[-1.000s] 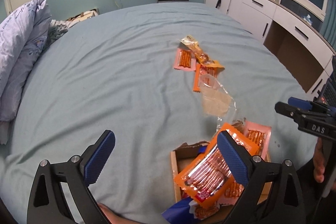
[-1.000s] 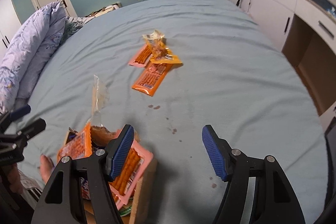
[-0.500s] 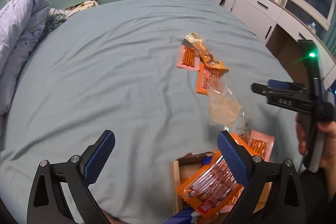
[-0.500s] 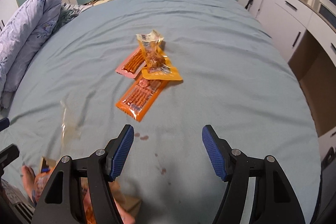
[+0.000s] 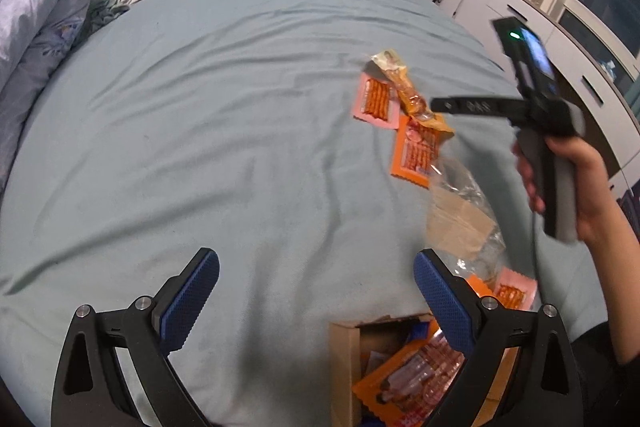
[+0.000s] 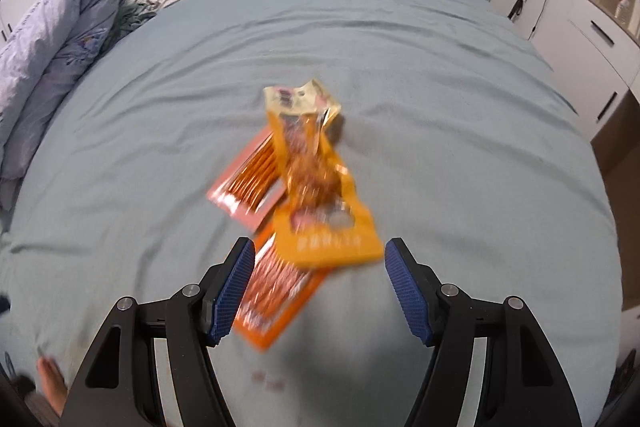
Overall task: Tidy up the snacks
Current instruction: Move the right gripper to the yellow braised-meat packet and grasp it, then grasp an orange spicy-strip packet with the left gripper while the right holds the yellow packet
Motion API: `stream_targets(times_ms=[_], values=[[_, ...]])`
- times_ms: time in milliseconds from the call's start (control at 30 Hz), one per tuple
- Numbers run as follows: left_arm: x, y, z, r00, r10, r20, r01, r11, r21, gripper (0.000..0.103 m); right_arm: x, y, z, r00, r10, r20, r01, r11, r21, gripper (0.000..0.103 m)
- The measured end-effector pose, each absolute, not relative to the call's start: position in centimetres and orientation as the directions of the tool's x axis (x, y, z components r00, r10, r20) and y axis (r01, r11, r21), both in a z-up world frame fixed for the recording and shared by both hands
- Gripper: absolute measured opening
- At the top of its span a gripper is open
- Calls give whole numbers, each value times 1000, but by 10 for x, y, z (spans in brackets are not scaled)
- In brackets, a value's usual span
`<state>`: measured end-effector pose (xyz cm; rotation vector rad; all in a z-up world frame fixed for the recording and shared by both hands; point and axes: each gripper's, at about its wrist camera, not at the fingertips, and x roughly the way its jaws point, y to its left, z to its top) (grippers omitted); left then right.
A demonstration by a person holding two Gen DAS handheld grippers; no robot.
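Since a second ago the right gripper (image 6: 319,291) has swung away from the cardboard box and now hovers over the loose pile of snack packets mid-bed; the packets fill far more of the right wrist view than before. Left gripper (image 5: 316,297) has shifted only slightly, and the box has slid lower in its view.

Right jaws: spread wide, blue pads apart, nothing between them. The near edge of the crinkled yellow-orange snack pouch (image 6: 316,187) lies just ahead of the pads, apart from both. Left jaws: spread wide over the light blue bedsheet (image 5: 200,147), holding nothing.

Pile, right wrist view: yellow-orange pouch on top, lying across a pink packet of thin orange sticks (image 6: 250,183) and a flat orange packet of sausage sticks (image 6: 276,303). Printing on all three is motion-blurred and unreadable.

Writing: raised lettering on the right gripper's black finger in the left wrist view, blurred here, cannot be read with certainty.

Container: open brown cardboard box (image 5: 344,367) at the near edge of the bed, beside the left gripper's right pad. Contents: an orange sausage-stick packet (image 5: 412,383) on top, a blue wrapper partly visible beneath. A second pink stick packet (image 5: 514,291) and a crumpled clear plastic bag (image 5: 460,215) stand at the box's far side.

A person's hand (image 5: 576,187) grips the right gripper's handle.
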<state>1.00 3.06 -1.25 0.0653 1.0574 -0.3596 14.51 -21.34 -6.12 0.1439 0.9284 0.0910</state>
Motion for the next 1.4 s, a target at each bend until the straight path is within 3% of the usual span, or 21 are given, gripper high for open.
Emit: stream_targets(times_ms=[200, 333, 367, 400, 500, 867, 1133, 1400], values=[[21, 33, -26, 413, -234, -880, 291, 950, -116, 100, 208, -205, -95, 539, 199, -819, -23, 975, 222, 67], [25, 32, -30, 406, -226, -885, 280, 953, -115, 100, 223, -190, -116, 531, 115, -839, -37, 993, 112, 66], [26, 31, -30, 409, -219, -886, 280, 954, -107, 100, 222, -190, -117, 545, 120, -830, -36, 992, 120, 61], [26, 30, -30, 411, -216, -886, 281, 954, -102, 100, 221, -192, -118, 556, 126, -821, -29, 991, 132, 49], [23, 27, -28, 429, -203, -880, 287, 955, -80, 100, 211, -205, -114, 580, 190, -792, -27, 976, 215, 38], [12, 41, -14, 501, -163, -850, 241, 969, -44, 100, 134, -264, -80, 621, 323, -714, 88, 876, 474, 36], [5, 55, -7, 505, -181, -844, 208, 974, -84, 99, 5, -287, -35, 719, 387, -577, 73, 784, 617, 36], [6, 37, -5, 481, -207, -852, 271, 959, -80, 99, -68, -301, -72, 668, 388, -635, 182, 742, 645, 36]])
